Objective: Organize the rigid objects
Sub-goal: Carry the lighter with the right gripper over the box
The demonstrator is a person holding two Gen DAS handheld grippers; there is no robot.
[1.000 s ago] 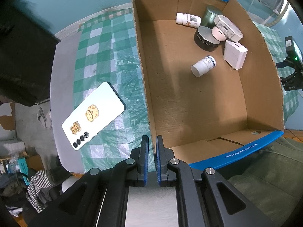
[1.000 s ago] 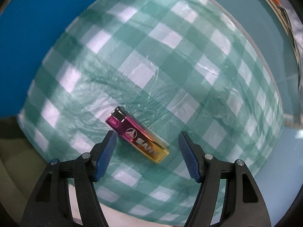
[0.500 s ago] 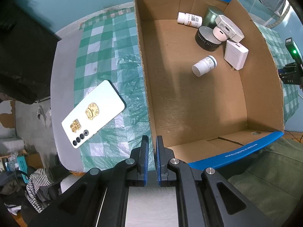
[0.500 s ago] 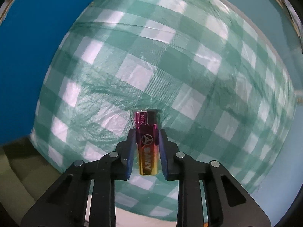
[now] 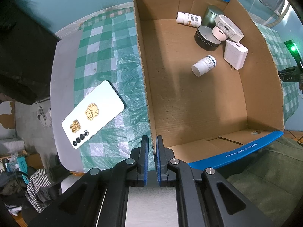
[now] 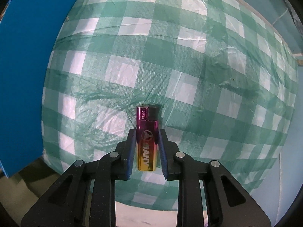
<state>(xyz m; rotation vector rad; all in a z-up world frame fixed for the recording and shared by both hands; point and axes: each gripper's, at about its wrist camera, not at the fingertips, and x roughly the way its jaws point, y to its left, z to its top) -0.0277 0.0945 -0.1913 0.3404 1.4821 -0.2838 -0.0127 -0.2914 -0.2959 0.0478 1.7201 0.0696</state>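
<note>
My right gripper (image 6: 146,134) is shut on a pink-to-gold lighter (image 6: 147,138), held lengthwise between the pads above the green checked tablecloth (image 6: 189,66). My left gripper (image 5: 150,141) is shut on the left wall of an open cardboard box (image 5: 145,87) with a blue rim. Inside the box lie two white pill bottles (image 5: 203,65) (image 5: 188,19), a dark round tin (image 5: 206,37), a grey can (image 5: 211,15) and white square devices (image 5: 235,54). A white phone (image 5: 92,114) lies face down on the cloth left of the box.
The box's blue outer wall (image 6: 24,66) fills the left of the right wrist view. The table's edge runs close below both grippers. A dark shape (image 5: 20,56) hangs at the far left, with clutter on the floor (image 5: 28,179). The other gripper shows past the box's right wall (image 5: 292,64).
My right gripper closed on the lighter, which turned to lie along the fingers, and lifted it off the cloth. The left gripper stayed shut on the box wall.
</note>
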